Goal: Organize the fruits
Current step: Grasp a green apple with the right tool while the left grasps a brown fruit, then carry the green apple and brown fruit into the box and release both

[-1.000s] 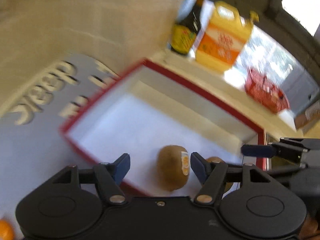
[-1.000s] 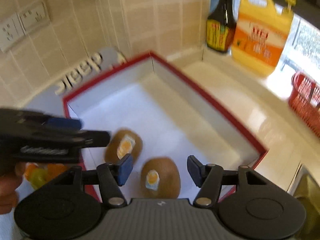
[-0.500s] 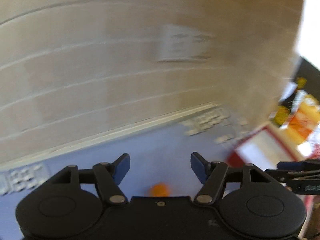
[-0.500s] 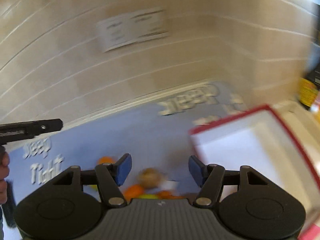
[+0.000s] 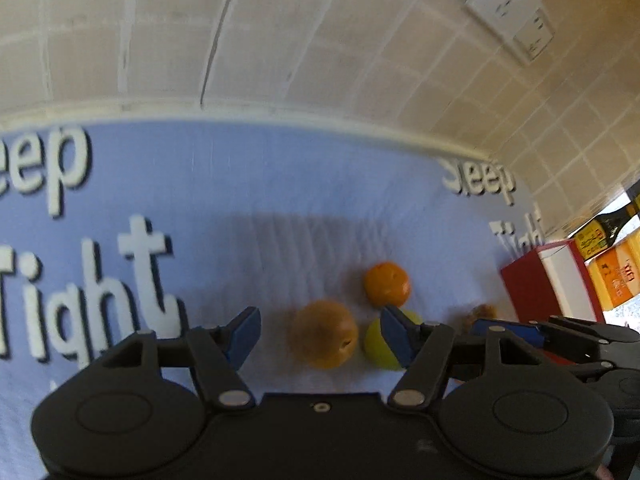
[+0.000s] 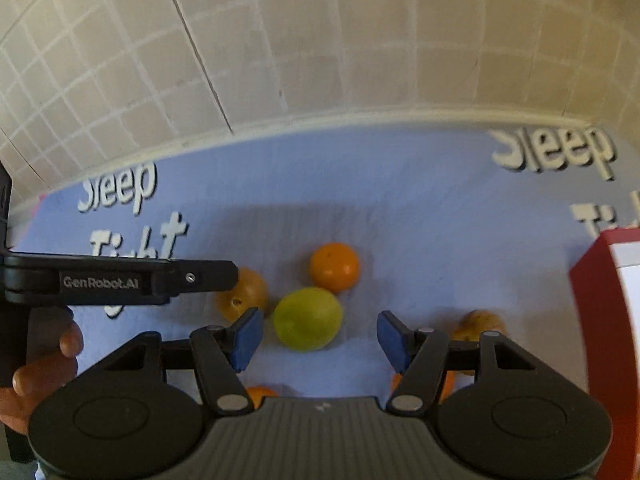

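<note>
Loose fruit lies on a blue mat (image 5: 280, 184). In the left wrist view my left gripper (image 5: 320, 338) is open with a brownish-orange fruit (image 5: 325, 334) between its fingers; a tangerine (image 5: 387, 284) and a green fruit (image 5: 378, 346) lie just right of it. In the right wrist view my right gripper (image 6: 318, 340) is open around the green fruit (image 6: 308, 319). The tangerine (image 6: 334, 267) lies beyond it and the brownish-orange fruit (image 6: 244, 294) lies to its left. A small yellowish fruit (image 6: 478, 325) lies to the right. The red box (image 6: 600, 312) stands at the right edge.
The mat (image 6: 360, 184) carries white "Sleep Tight" lettering. A tiled wall (image 5: 280, 40) with a socket (image 5: 516, 20) stands behind it. A dark bottle (image 5: 604, 224) and an orange jug (image 5: 618, 276) stand past the red box (image 5: 536, 280). More orange fruit (image 6: 260, 393) lies under the right gripper.
Both grippers have swung left from over the red box with its two kiwis to the loose fruit on the blue mat. Both stay open.
</note>
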A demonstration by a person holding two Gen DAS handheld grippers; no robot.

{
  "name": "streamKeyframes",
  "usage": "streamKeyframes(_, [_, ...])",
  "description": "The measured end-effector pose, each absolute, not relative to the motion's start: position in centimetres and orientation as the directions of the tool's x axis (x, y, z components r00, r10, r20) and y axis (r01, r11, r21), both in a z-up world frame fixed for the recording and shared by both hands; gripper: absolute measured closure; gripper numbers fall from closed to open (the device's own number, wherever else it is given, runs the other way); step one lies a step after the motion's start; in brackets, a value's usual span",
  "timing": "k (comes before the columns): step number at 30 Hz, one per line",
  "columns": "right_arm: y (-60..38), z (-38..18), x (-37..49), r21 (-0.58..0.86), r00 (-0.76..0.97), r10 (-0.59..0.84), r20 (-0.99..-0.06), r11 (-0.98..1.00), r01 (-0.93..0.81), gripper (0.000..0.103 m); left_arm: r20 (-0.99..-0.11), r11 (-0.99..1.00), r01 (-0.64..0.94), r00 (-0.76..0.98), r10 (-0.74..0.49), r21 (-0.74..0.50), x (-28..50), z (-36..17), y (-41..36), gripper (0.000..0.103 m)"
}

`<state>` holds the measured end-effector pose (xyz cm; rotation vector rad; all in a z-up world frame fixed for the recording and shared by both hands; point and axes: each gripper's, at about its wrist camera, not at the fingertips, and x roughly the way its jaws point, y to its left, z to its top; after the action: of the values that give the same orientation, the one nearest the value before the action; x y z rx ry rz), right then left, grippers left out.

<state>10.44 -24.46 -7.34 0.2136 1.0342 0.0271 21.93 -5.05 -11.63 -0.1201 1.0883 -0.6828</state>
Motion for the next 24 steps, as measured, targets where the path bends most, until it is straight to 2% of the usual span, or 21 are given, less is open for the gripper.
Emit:
streamKeyframes(3, [-24.6,-8.8,11.2,0.212,0.488,0.148,-0.86,0.974,0.079,0.039,-0.775,0.777,0.441,0.241,-0.585,-0.449,22.1,-12.8,-5.1,0.029])
streamKeyframes(6, [-24.3,-9.9,11.8,0.22,0.48,0.159,-0.863,0.973,0.074,0.039,-0.776,0.768,0.438,0.214,-0.594,-0.467,22.2,-13.6,-5.5,0.039])
streamKeyframes(8, [-24.1,-10.5,12.2,0.22,0.472,0.161,-0.867,0.973,0.072,0.041,-0.78,0.77,0.437,0.208,-0.59,-0.465,22.3,-14.0,-5.9,0.052])
streamKeyframes(9, [-24.0,-10.8,12.3,0.22,0.467,0.164,-0.869,0.973,0.068,0.043,-0.784,0.772,0.438,0.207,-0.585,-0.461,22.3,-14.1,-6.1,0.054])
streamKeyframes(15, [-24.1,-11.5,12.5,0.238,0.462,0.179,-0.869,0.968,0.074,0.051,-0.782,0.776,0.433,0.218,-0.584,-0.459,22.4,-14.1,-6.0,0.054])
streamKeyframes(24, [-24.0,-10.3,11.8,0.224,0.494,0.161,-0.854,0.972,0.07,0.052,-0.756,0.765,0.472,0.267,-0.598,-0.438,21.5,-11.9,-6.1,0.055])
